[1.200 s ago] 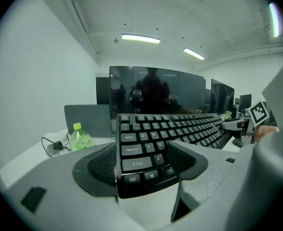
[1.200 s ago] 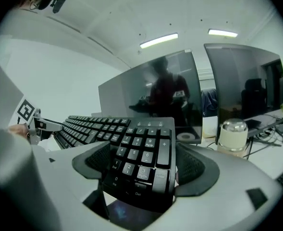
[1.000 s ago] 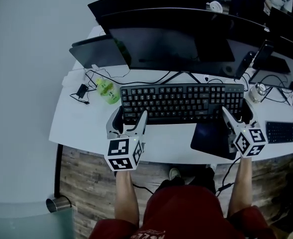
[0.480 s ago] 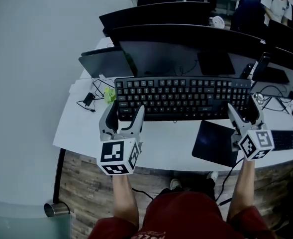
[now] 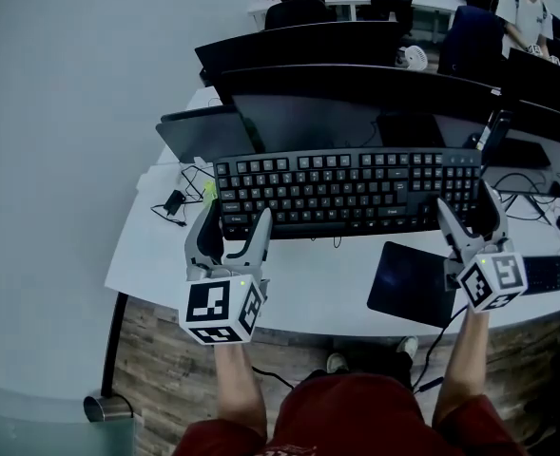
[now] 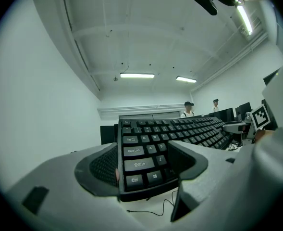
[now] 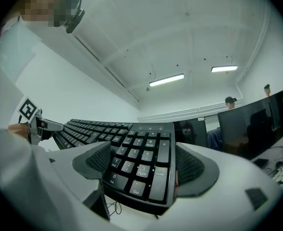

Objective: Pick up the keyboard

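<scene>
— Keyboard [image 5: 346,190] first: where do we have it?

— Slung between our two grippers, long axis running left to right, in front of the monitor [image 5: 356,103]. From both gripper views it looks clear of the white desk [image 5: 156,255], with its cable dangling underneath.

— And the jaws?

— Our left gripper [image 5: 236,218] is clamped onto the Ctrl-and-Shift end, and our right gripper [image 5: 467,207] onto the number-pad end. Pads press against the casing on both.

— Which hand is nearer?

— Neither; we hold one end each. Any further lift, we judge, depends on both ends rising together so the board stays level.

— Any containers to mind?

— None that we can see, only a dark pad [image 5: 411,281] lying flat below.
</scene>
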The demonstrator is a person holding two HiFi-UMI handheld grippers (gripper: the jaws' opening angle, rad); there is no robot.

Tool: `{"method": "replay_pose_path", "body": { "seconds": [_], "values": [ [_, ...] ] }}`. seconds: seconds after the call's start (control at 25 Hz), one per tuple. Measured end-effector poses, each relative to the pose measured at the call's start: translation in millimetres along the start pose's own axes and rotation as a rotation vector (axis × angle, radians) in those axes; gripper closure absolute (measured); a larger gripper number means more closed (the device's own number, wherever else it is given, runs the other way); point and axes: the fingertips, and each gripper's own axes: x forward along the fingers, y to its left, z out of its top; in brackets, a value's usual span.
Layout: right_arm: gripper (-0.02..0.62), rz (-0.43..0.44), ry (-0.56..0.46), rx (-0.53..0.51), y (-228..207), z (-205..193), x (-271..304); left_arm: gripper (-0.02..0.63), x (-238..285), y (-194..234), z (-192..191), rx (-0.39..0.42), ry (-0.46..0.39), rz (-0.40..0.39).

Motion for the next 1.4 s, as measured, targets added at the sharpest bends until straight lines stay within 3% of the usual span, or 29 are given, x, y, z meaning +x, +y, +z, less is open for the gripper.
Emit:
{"method": "replay_pose_path", "body": {
  "seconds": [1.4],
  "values": [
    [0.184,0.004,0.020,-0.032,-0.3,-3.6,2.1,0.275,4.5,1.0,-12.4,-0.026,0.056,-0.015]
  ]
}}
